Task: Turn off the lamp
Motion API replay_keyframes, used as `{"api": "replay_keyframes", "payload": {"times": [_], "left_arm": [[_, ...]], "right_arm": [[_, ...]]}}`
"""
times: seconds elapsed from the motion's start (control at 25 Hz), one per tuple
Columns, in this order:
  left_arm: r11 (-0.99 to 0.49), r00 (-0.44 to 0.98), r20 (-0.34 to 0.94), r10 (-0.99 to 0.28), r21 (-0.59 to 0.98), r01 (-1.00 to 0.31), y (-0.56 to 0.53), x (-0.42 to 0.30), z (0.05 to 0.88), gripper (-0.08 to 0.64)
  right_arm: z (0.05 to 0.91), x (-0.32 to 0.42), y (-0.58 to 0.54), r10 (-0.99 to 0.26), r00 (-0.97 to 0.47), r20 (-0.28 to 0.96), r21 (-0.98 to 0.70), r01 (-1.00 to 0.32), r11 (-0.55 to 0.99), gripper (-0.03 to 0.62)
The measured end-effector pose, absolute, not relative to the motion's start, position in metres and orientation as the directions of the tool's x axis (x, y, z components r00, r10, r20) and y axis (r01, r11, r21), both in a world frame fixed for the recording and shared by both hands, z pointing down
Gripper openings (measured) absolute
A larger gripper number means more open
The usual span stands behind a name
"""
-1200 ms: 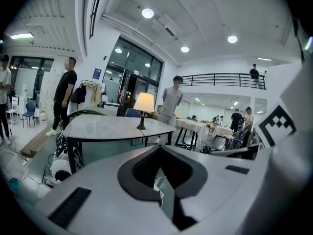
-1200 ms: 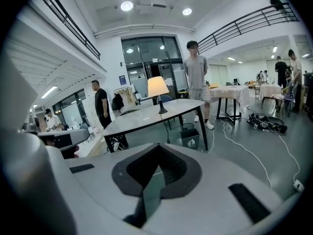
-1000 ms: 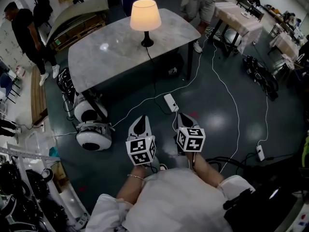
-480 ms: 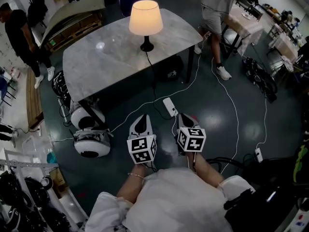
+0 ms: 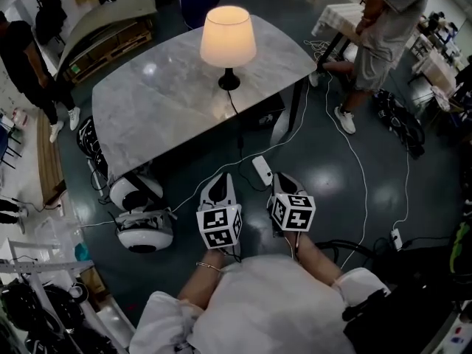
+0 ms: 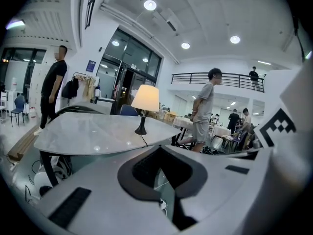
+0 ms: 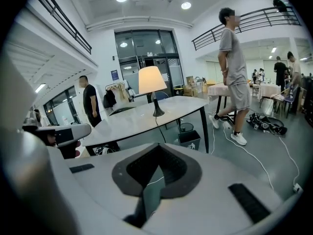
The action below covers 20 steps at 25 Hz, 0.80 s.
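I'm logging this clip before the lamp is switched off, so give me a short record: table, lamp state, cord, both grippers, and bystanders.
table: grey marble-look top
lamp: lit, upright on the far part of the table
cord: runs from the lamp base over the near table edge, toward the power strip on the floor
left gripper: fingers shut, empty, short of the table
right gripper: fingers shut, empty, beside the left one
bystanders: person in grey at right, person in black at left
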<state>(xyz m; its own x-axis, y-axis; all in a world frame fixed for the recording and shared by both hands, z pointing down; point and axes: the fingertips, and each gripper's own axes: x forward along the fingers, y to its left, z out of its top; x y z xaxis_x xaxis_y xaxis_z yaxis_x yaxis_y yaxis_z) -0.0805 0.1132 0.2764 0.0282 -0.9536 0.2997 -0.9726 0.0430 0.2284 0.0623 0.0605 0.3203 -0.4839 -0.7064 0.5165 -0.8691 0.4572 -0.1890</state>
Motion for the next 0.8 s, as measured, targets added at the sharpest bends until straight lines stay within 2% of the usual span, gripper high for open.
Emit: {"api": "replay_keyframes", "payload": {"times": [0.8], "left_arm": [[-0.098, 0.175, 0.331, -0.927, 0.238, -0.966, -0.004, -0.155, 0.301, 0.008]], "right_arm": [[0.322, -0.003, -0.033, -0.761, -0.374, 0.530, -0.131, -0.923, 0.363, -0.002]]}}
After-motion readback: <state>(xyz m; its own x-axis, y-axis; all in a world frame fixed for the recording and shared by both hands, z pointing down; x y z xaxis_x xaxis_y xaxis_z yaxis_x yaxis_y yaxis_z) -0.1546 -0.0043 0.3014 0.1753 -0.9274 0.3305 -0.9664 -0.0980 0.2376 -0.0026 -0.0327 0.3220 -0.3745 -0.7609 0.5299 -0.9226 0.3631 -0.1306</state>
